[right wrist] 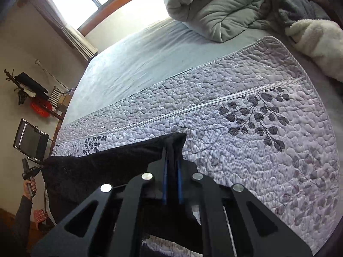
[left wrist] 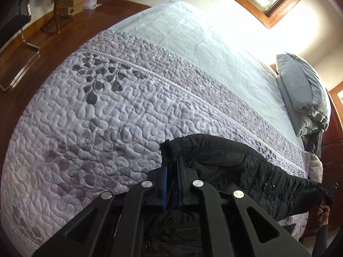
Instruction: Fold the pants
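Black pants [left wrist: 231, 167] hang stretched between my two grippers above the quilted bed. My left gripper [left wrist: 171, 156] is shut on one gathered corner of the cloth, which bunches over its blue pads. From there the pants run right, past a zip pocket, to the other gripper [left wrist: 329, 194] at the frame's edge. In the right wrist view my right gripper [right wrist: 172, 147] is shut on the opposite corner of the pants [right wrist: 111, 167]. The cloth runs left to the far gripper [right wrist: 29, 171], held by a hand [right wrist: 30, 187].
A lilac quilt with a dark leaf print [left wrist: 103, 115] covers the near half of the bed, with pale blue sheet [left wrist: 210, 42] beyond. Grey pillows [left wrist: 304, 90], a rumpled duvet [right wrist: 216, 6] and a cream fleece [right wrist: 317, 45] lie at the head. A chair [left wrist: 12, 32] stands on the wooden floor.
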Demonstrator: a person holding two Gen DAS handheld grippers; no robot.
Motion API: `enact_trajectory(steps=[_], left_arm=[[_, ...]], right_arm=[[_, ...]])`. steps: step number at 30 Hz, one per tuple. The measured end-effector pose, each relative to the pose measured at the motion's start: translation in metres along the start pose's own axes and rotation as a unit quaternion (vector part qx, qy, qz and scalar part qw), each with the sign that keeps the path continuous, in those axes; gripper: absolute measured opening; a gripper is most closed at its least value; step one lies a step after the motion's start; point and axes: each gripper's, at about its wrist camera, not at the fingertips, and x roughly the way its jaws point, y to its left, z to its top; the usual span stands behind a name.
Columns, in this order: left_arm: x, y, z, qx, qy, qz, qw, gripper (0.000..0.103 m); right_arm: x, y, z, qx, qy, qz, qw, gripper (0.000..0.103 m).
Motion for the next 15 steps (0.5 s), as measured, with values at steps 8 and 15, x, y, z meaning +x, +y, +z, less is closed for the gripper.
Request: enact_trajectory(steps=[8,15], left_arm=[[-0.083,-0.005,-0.041,0.033,-0.062,-0.044,0.9965,0.007],[-0.127,0.017,-0.09,0.025,-0.076,-0.061,0.9949,0.007]], right_arm=[[-0.074,-0.002,-0.092,0.009,-0.045,-0.015,0.999,0.005],[-0.112,-0.003,-0.17,0.033,-0.081,-0.018,0.996,0.005]])
